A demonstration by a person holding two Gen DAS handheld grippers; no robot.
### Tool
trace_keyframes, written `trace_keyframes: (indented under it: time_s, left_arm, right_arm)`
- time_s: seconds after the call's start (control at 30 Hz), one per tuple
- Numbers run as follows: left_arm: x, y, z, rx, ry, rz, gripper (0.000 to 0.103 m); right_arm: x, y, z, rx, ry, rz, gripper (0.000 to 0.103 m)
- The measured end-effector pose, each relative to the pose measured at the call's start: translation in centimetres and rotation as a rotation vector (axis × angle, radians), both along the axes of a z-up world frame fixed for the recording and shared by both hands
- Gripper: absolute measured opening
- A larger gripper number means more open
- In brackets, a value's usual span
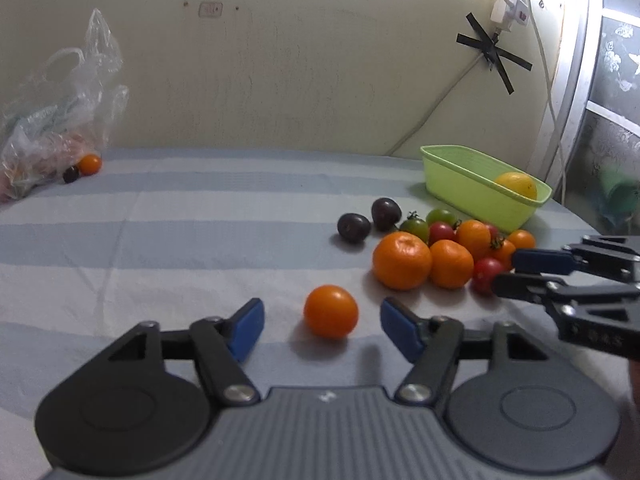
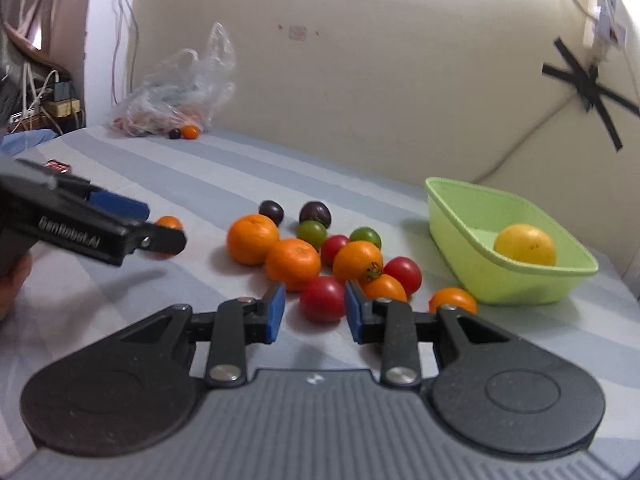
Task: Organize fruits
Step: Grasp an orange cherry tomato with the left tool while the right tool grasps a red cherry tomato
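Both tongs are lining up for a pick. The left tongs (image 1: 322, 320) stand spread around a lone orange tomato (image 1: 331, 311); the right tongs (image 2: 315, 309) stand spread around a red tomato (image 2: 322, 299). The basket (image 2: 460, 216) waits at two o'clock; next they must pinch gently

My two grippers, left gripper (image 1: 322, 326) and right gripper (image 2: 315, 312), have black linkage arms, silver rivets, ribbed grey bodies, blue finger pads (image 2: 276, 312) and white "GenRobot.AI" lettering.
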State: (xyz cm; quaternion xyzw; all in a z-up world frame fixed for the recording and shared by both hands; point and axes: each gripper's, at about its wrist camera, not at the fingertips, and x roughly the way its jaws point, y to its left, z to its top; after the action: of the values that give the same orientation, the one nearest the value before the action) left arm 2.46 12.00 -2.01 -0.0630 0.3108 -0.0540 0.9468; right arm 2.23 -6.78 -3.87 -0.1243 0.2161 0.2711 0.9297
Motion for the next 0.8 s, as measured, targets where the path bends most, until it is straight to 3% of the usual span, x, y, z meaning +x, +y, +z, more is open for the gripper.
trace_keyframes:
  time_s: [0.13, 0.2, 0.27, 0.33, 0.5, 0.63, 0.8]
  left_arm:
    - [0.1, -0.2, -0.2, 0.013, 0.003, -0.008, 0.045]
    - [0.2, -0.2, -0.1, 0.013, 0.002, -0.014, 0.030]
    - [-0.2, -0.5, 0.1, -0.017, 0.009, -0.027, 0.030]
    - [-1.0, -1.3, 0.7, -0.076, 0.002, -0.076, 0.030]
    - [-1.9, -6.0, 2.2, -0.106, -0.035, -0.228, 0.030]
    - [-0.5, -10.5, 1.9, -0.104, 0.005, -0.329, 0.030]
    - [1.3, -15.9, 0.7, -0.046, 0.073, -0.439, 0.030]
  right_arm:
    - [1.3, 0.4, -0.4, -0.010, 0.029, -0.010, 0.036]
    - [1.7, 0.6, -0.7, -0.029, 0.044, -0.009, 0.037]
    - [1.8, 0.8, -0.9, -0.053, 0.028, -0.017, 0.031]
    - [1.4, 0.4, -0.8, -0.051, 0.019, -0.012, 0.030]
    - [-2.6, -2.8, 0.7, 0.011, -0.052, 0.008, 0.030]
    - [-3.8, -6.7, 0.2, 0.066, -0.026, -0.062, 0.031]
    - [-4.3, -10.9, -1.1, 0.089, 0.012, -0.147, 0.031]
